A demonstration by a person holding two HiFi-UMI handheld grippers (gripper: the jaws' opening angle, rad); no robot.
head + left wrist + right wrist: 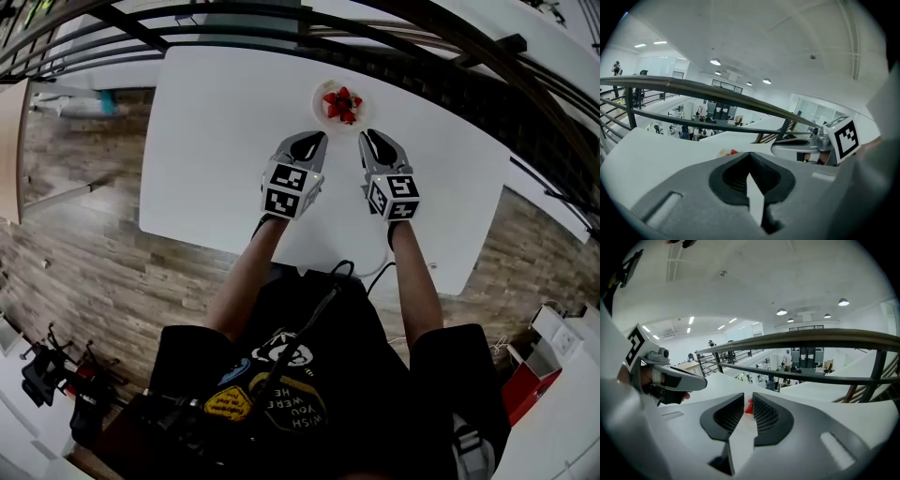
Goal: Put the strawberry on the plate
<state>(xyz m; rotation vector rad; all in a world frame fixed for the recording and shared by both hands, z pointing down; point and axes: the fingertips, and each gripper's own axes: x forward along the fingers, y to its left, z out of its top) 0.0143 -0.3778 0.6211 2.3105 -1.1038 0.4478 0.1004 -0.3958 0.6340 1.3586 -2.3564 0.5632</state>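
Strawberries (342, 104) on plate (321, 95), count unclear. Left gripper (320, 139) near plate, clenched, empty. Right gripper (367, 137) near plate, jaws slightly parted, empty. Railing (281, 36) beyond plate, cut off.

Fingers (765, 417) matt, ribbed; table (216, 141) smooth.

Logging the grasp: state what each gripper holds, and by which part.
Nothing is held. The left gripper is shut and empty; the right gripper has its jaws slightly apart, empty. The strawberries lie on the plate ahead.
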